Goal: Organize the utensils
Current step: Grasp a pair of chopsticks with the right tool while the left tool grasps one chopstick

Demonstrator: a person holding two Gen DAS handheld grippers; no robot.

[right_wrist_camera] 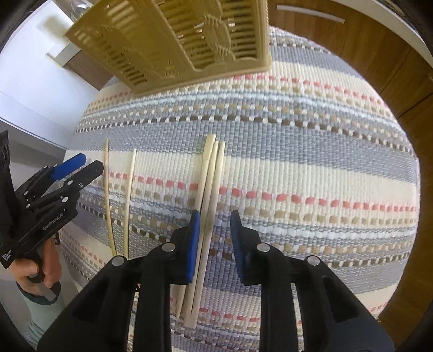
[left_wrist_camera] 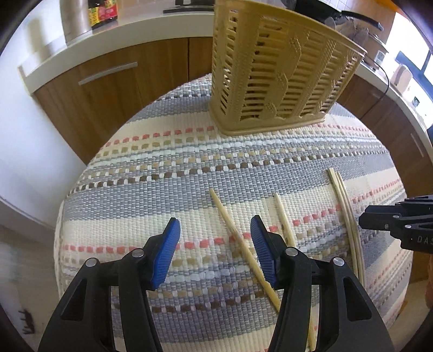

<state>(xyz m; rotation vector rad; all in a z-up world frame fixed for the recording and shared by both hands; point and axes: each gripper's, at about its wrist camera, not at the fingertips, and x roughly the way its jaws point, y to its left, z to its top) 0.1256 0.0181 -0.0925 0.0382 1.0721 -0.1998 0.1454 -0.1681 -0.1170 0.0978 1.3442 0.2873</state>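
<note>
The left tongs stood nearest the lens in the left wrist view, black arms with round metal rivets and ribbed blue pads, spread wide apart and holding nothing; between and under them lay a slim pale bamboo chopstick slanting across the woven cloth, its lower end passing beneath the right-hand arm; a second chopstick lay just beside it, partly hidden by that same arm; a bundle of chopsticks lay further right, close together.

The right tongs in the right wrist view were of the same build, parted and clamped on nothing, set on either side of the bundle; three sticks could be counted there, lying touching side by side, tapered and smooth, with the left blue pad just beside or against them, I cannot tell which.

The cloth was coarse, striped in grey, cream, pink and brown, and covered the tabletop; at its far edge stood a beige plastic basket, slatted with a woven relief pattern and a flat base rim.

Only the left view showed sauce bottles and a metal vessel on a white counter above wooden cabinets; only the right view showed the person's hand gripping the left handle.
</note>
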